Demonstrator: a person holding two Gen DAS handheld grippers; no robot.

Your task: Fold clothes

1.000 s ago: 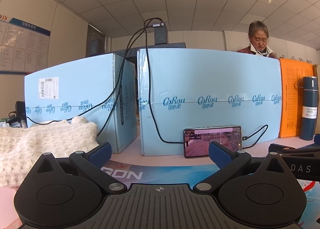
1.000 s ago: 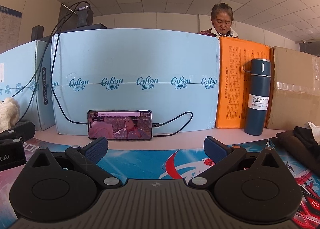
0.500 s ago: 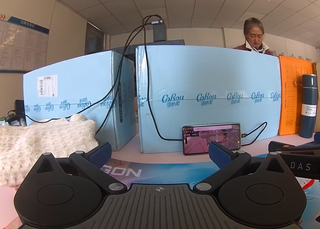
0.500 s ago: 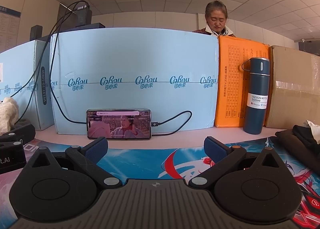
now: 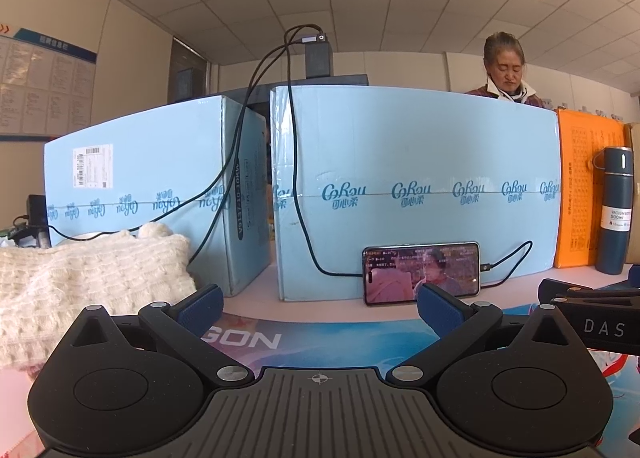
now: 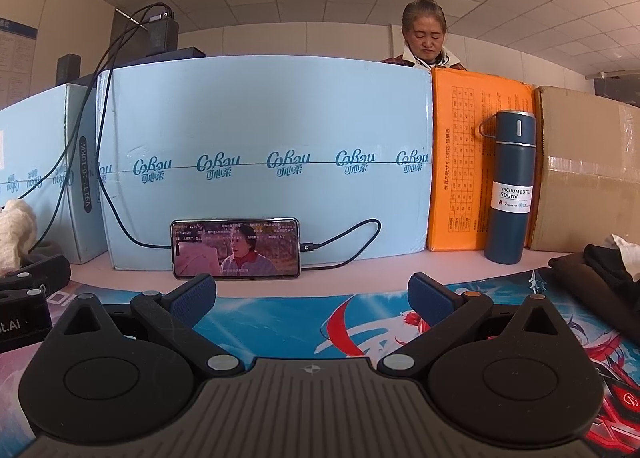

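Observation:
A cream knitted garment [image 5: 80, 282] lies folded at the left of the table, left of my left gripper [image 5: 318, 308]; a bit of it shows at the left edge of the right wrist view [image 6: 14, 230]. A dark garment [image 6: 592, 282] lies in a heap at the right, beyond my right gripper [image 6: 310, 296]. Both grippers are open and empty, held low over the printed mat [image 6: 280, 318]. The right gripper's body shows at the right of the left wrist view [image 5: 592, 322], and the left gripper's body at the left of the right wrist view [image 6: 24, 298].
Light blue cartons [image 5: 400, 186] wall off the back of the table. A phone [image 6: 236, 248] playing video leans on them, with a cable attached. An orange box [image 6: 476, 162], a dark blue vacuum bottle [image 6: 510, 186] and a brown carton [image 6: 592, 174] stand at the right. A woman [image 6: 426, 36] stands behind.
Both views have tilted or sunk slightly, so the background sits a little higher. The grippers stay open and empty. The woman behind has shifted a little.

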